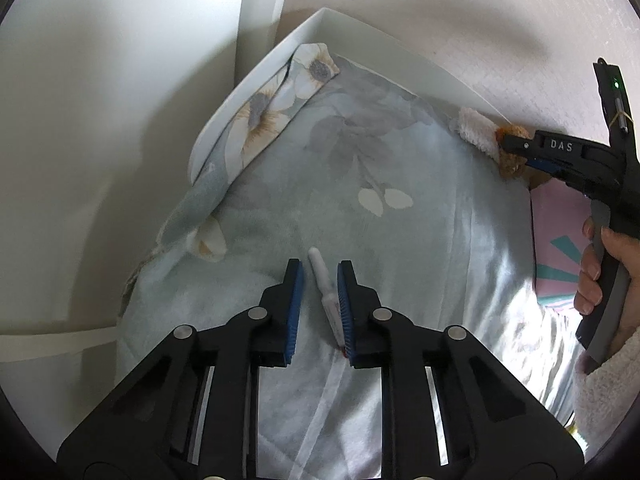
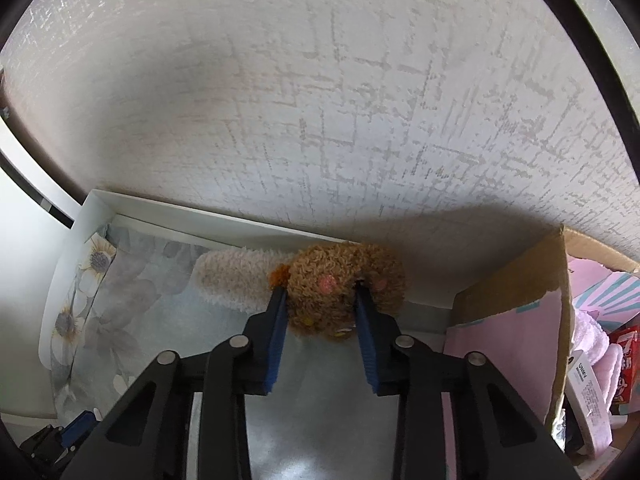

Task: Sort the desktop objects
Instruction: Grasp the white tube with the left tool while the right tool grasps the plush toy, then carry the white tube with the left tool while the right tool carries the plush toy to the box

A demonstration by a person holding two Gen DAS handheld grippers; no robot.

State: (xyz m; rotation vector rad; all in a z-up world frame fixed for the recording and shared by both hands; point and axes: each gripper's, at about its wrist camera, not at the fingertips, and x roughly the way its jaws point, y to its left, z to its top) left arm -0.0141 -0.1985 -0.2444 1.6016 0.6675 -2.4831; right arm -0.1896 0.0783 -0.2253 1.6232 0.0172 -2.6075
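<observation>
Blue-padded left gripper (image 1: 320, 304) sits nearest, pointing steeply down at the floral cloth (image 1: 360, 160) over the desk. Jaws nearly closed around a thin white pen-like tube (image 1: 325, 292); its right side lies against the right pad, but a sliver of gap shows at the left pad, so a full pinch is hard to confirm from this angle. Tube looks light, rigid and smooth, likely to roll or slip on the satiny cloth; best gripped mid-barrel, across its width, where the pads are now.

Right gripper (image 2: 320, 300) has narrowed onto a brown curly plush toy (image 2: 340, 292), pads sinking into the fur on both sides. Toy lies at the back edge of the cloth against the white ledge (image 2: 200, 220) below the textured wall (image 2: 360, 100), with a cream fleecy piece (image 2: 232, 280) attached or touching on its left. Plush is soft, light, squashy; it will compress, so a deep bite through the body beats a nip at the fur.

Right hand (image 1: 596, 268) wraps the handle, fluffy sleeve at the wrist, gripper angled steeply down. Cardboard box (image 2: 516, 284) with pink items stands just right, a probable drop spot.
</observation>
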